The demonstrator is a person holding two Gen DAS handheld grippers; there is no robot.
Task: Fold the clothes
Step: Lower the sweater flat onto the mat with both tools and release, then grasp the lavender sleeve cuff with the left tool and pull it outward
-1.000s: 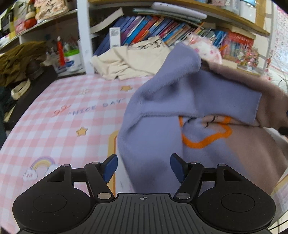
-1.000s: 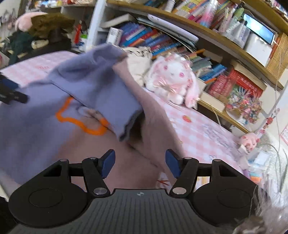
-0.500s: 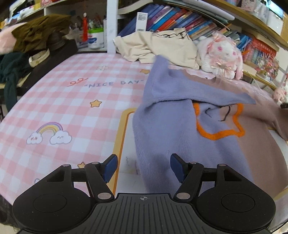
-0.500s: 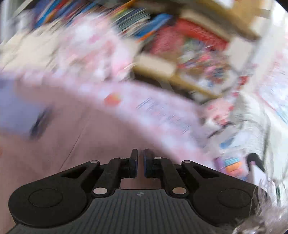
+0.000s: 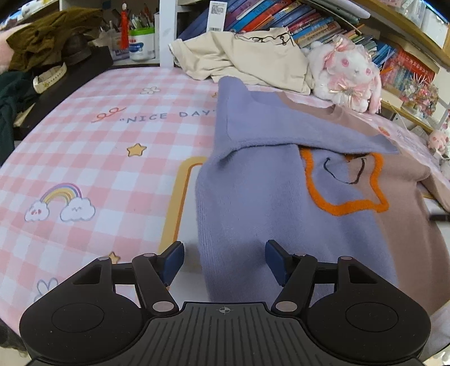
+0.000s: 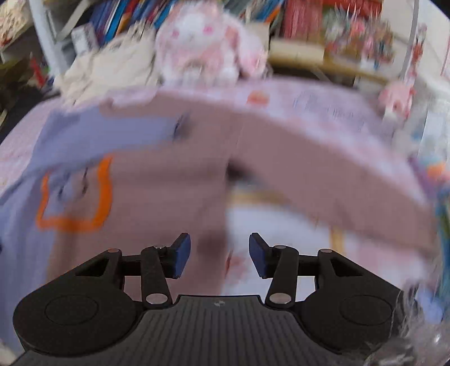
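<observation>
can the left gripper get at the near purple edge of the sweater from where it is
Probably yes. The left gripper is open, and the purple half of the sweater lies flat on the checked mat just ahead of its fingertips, with nothing between them.

- Pink-and-white checked cloth [image 5: 84, 157] covers the surface, printed with "NICE DAY" lettering, a yellow star [image 5: 136, 149] and a rainbow with two clouds [image 5: 60, 202]
- White plush bunny [image 5: 344, 74] with pink bows sits at the far edge, just in front of the bookshelf
- Row of books [image 5: 270, 17] leans along the shelf behind it
- White tub with a green lid [image 5: 142, 45] stands on the lower shelf at the left, pens crowded behind it
- Olive-brown bundle [image 5: 47, 42] heaped on a dark surface at far left
- Right wrist view is blurred; the bunny [image 6: 202, 42] and shelf clutter still make themselves out
</observation>
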